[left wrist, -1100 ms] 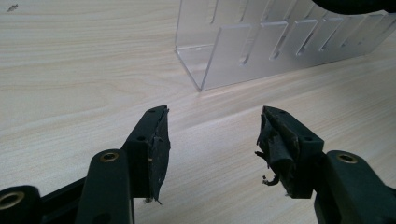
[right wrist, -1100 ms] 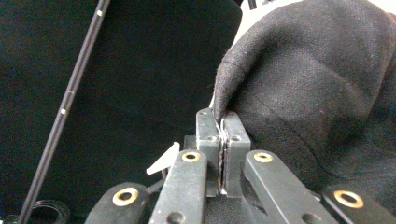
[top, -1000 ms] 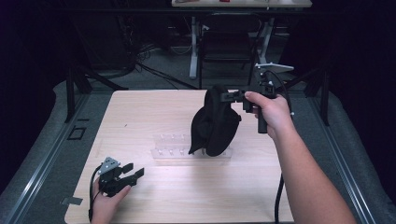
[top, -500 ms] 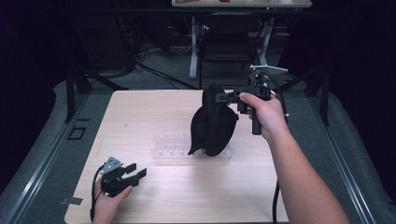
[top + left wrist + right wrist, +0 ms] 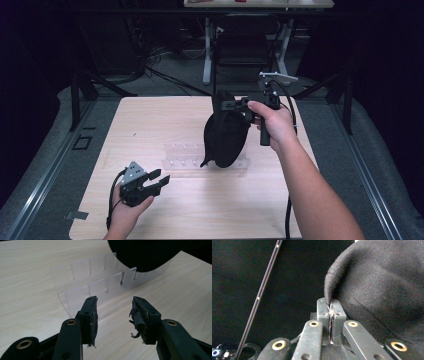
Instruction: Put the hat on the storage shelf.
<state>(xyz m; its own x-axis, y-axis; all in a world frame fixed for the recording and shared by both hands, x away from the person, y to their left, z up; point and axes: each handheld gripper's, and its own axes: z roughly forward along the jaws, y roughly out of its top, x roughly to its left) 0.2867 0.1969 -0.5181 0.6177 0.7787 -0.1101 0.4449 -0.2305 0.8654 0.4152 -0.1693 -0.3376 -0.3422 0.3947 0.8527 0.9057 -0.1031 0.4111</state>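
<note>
The right tool [image 5: 235,105], clamped on the black cloth [image 5: 226,135], has carried it closer above the clear rack [image 5: 182,156]. The left tool [image 5: 159,180] waits open beside it.

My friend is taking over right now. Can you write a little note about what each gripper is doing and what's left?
Right gripper: shut on the edge of the black cloth hat, holding it up over the clear slotted rack.
Left gripper: open, holding nothing, low over the table near the front of the rack.
Done: hat picked up.
Left, probably: lower the hat onto the rack and let go; the left gripper could steady it.
</note>
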